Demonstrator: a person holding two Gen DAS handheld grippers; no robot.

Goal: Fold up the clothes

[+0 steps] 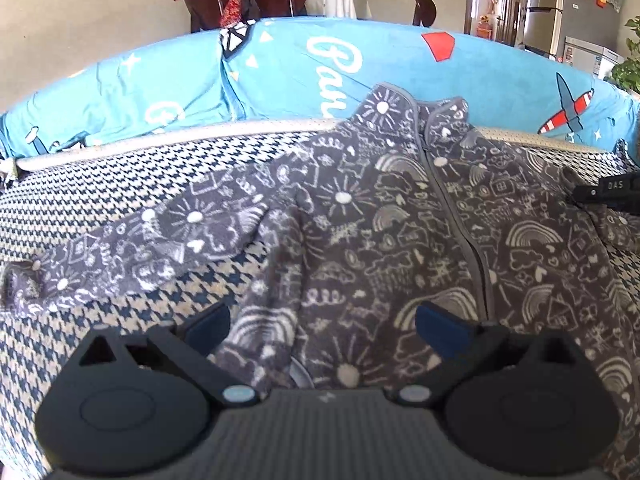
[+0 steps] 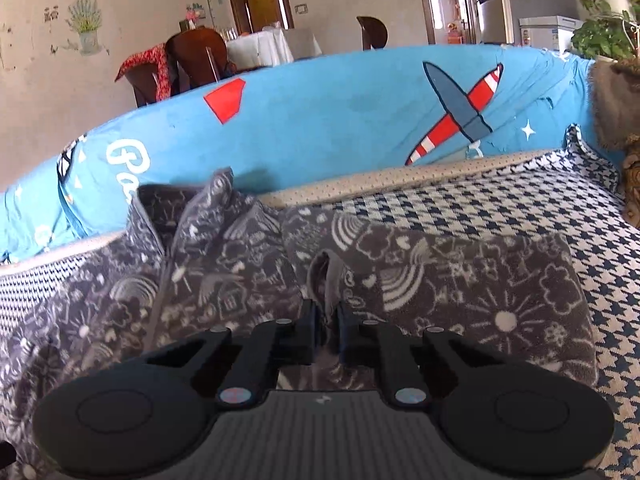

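Left wrist view: my left gripper (image 1: 320,328) hangs spread wide over the grey doodle-print jacket (image 1: 400,232), which sprawls across the houndstooth cover (image 1: 80,200). At three o'clock, my right gripper (image 2: 326,320) is clenched on a pinched-up jacket fold (image 2: 326,276).

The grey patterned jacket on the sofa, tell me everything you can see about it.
The grey jacket looks like soft fleece, printed all over with white doodles: suns, rainbows, clouds, houses, hearts. It has a stand-up collar and a front zipper that is closed. It lies front up on the houndstooth sofa cover, collar toward the blue backrest, one sleeve stretched out sideways, the cloth rumpled. The right gripper is shut on a pinched fold of it; the left gripper is open over its lower part.
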